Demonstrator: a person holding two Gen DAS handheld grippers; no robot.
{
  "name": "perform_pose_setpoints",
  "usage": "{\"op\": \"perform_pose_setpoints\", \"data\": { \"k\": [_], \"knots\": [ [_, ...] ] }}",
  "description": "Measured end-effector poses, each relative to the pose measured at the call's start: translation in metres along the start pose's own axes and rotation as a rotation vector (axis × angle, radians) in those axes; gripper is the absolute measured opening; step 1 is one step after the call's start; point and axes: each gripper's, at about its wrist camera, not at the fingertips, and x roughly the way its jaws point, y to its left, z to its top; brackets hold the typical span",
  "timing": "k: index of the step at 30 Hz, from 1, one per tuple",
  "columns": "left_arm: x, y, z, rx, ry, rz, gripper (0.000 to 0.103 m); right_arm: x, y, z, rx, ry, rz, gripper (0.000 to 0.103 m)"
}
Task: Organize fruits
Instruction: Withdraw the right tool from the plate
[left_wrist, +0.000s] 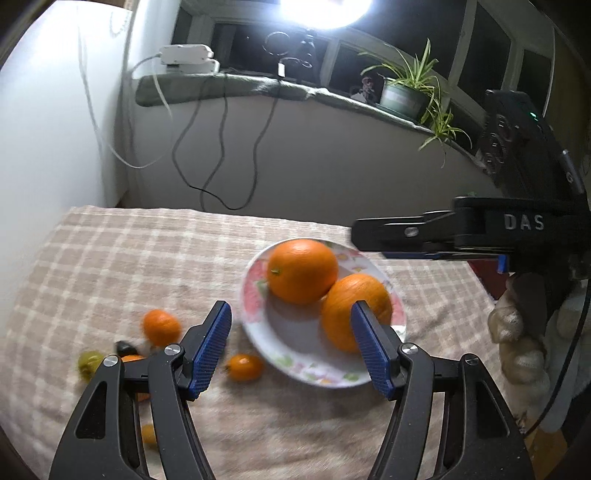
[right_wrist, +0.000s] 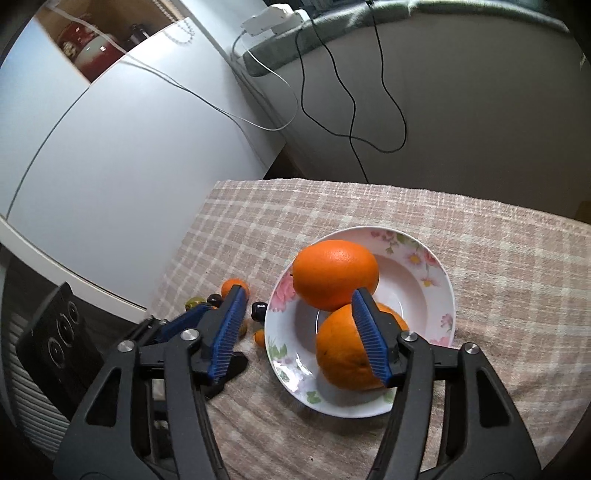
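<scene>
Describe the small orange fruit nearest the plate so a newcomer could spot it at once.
Start at the floral plate holding two big oranges on the checked cloth. Just off its near-left rim lies a small orange fruit. It sits alone against the plate, apart from the cluster further left.

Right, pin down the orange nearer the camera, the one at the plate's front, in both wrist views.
Left wrist: front orange sits right of centre, partly behind the left gripper's right-hand finger.
Right wrist: front orange sits just below centre, partly behind the right gripper's right-hand finger.
Shared landmark: the floral plate and the second orange behind.
</scene>
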Motion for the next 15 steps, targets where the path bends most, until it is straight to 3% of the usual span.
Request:
{"op": "perform_pose_setpoints", "data": {
  "k": [6, 15],
  "knots": [
    [-0.03, 0.034, -0.016, -0.035, -0.031, 0.034, 0.067, -0.016, 0.023, -0.015, -0.087, -0.08, -0.032, 0.068],
    [-0.063, 0.09, -0.053, -0.095, -0.032, 0.112, 0.067, -0.02, 0.056, -0.056, -0.16, -0.142, 0.03, 0.068]
  ]
}}
